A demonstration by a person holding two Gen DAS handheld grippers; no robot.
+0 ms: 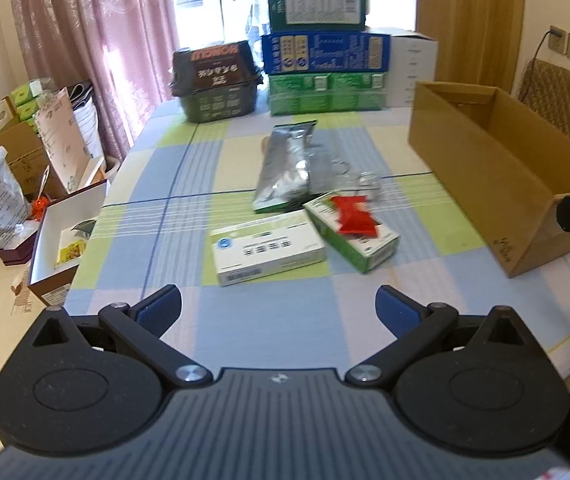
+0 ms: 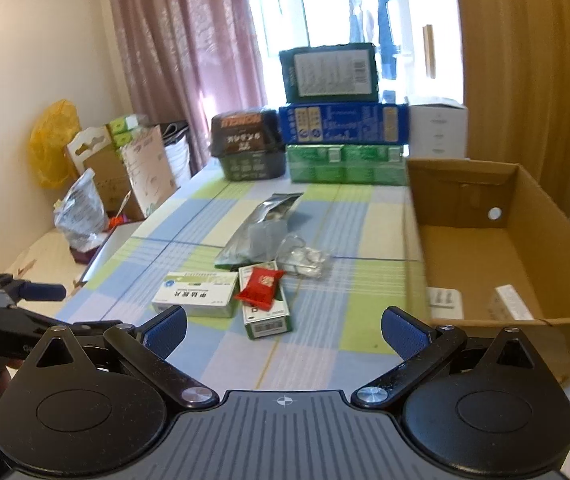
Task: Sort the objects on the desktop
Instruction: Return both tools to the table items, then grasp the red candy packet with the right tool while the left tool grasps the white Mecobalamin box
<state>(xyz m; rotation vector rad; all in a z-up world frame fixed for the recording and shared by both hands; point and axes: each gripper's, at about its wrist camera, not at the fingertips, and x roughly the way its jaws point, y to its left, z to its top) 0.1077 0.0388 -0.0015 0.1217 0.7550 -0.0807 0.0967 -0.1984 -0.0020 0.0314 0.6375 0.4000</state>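
So both sets of jaws are spread wide with nothing between them. The left gripper [image 1: 279, 308] hangs over bare checked tablecloth near the front edge of the table [image 1: 173, 184], and the right gripper [image 2: 284, 330] does the same a bit further right, close to the wall of the open brown cardboard box [image 2: 417, 216].

Just ahead of the jaws sits a small cluster. The white flat medicine box with blue print [image 1: 267, 249] lies nearest, touching or almost touching the green-and-white carton [image 1: 355, 240], which has a red foil snack packet [image 1: 355, 216] lying on top. Behind those are a long silver foil pouch [image 1: 287, 164] and a crumpled clear plastic blister pack [image 2: 303, 258] just beside it.

There's open cloth to the left of the cluster right out to the table's left edge, and a clear strip between cluster and cardboard box. Inside the box, two small white packs [image 2: 511, 302] lie on the floor.

The far edge is walled off by a stack of green, blue and white cartons [image 1: 325, 54] and a dark lidded tub [image 1: 217, 84].
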